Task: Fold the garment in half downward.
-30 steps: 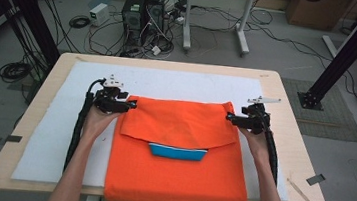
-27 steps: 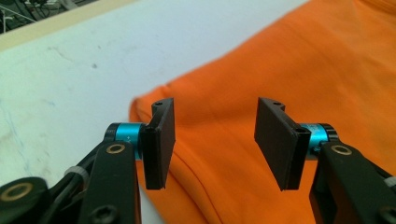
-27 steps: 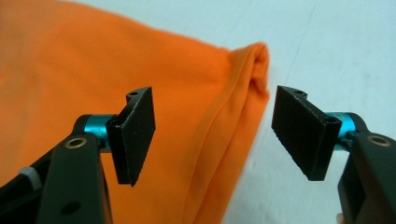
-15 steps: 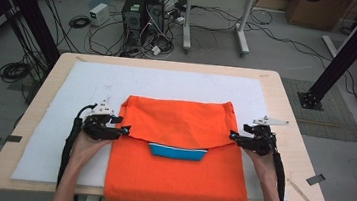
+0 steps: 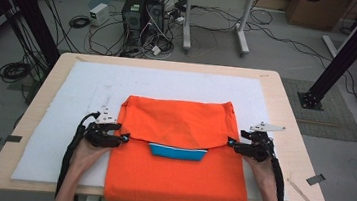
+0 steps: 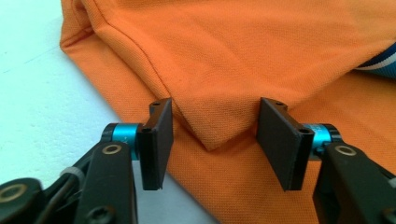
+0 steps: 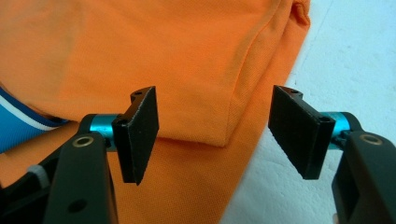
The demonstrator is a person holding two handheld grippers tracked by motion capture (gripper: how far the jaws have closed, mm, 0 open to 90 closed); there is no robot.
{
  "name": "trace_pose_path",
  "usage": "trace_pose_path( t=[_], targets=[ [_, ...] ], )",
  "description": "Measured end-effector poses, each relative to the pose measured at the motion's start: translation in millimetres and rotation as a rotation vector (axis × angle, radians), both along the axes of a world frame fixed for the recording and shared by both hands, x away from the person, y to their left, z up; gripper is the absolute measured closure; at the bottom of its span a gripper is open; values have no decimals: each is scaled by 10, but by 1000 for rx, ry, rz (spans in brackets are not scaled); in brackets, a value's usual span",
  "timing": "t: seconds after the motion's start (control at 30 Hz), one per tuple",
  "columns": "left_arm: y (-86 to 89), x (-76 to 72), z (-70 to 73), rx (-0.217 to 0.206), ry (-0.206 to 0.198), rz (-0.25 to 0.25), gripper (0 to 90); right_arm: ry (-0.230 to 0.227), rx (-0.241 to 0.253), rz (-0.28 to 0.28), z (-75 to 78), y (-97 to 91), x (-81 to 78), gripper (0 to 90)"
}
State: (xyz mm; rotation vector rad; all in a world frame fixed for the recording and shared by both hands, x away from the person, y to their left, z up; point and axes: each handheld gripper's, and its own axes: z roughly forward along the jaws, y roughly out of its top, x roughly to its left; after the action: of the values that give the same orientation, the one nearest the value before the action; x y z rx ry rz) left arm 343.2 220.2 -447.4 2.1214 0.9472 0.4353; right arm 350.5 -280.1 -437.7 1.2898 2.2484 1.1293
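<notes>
One orange shirt (image 5: 179, 156) (blue collar (image 5: 177, 152) peeking out under the folded-down top half), flat on one white mat (image 5: 74, 119) over one wooden table (image 5: 292, 142). Two grippers: left gripper (image 5: 124, 138) at the fold's left corner, right gripper (image 5: 231, 143) at its right corner. Both sets of jaws apart, a fold corner lying loose between each pair, pads clear of the cloth.
</notes>
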Motion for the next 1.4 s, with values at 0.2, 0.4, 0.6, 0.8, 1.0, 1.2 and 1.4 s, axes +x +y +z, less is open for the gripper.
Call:
trace_pose_path(
  t=[0.2, 0.4, 0.6, 0.8, 1.0, 1.2, 1.4],
  targets=[
    [-38, 0, 9, 2, -3, 21, 584, -3, 0, 8, -6, 8, -9, 350],
    [-70, -26, 25, 26, -19, 26, 746, 2, -11, 54, 2, -18, -37, 410],
    [-79, -39, 17, 9, -31, 31, 820, 0, -77, 90, -28, 33, -50, 454],
    [-79, -45, 18, 6, -32, 32, 823, -9, -123, 58, -56, 81, -10, 523],
    [-72, -63, 37, -4, -47, 31, 823, -3, -152, 61, -89, 104, 10, 690],
    [-55, -91, 81, -22, -62, 32, 824, -17, -150, 53, -66, 98, -26, 834],
    [-25, -142, 150, -41, -73, 21, 827, -32, -129, 53, -3, 67, -68, 865]
  ],
)
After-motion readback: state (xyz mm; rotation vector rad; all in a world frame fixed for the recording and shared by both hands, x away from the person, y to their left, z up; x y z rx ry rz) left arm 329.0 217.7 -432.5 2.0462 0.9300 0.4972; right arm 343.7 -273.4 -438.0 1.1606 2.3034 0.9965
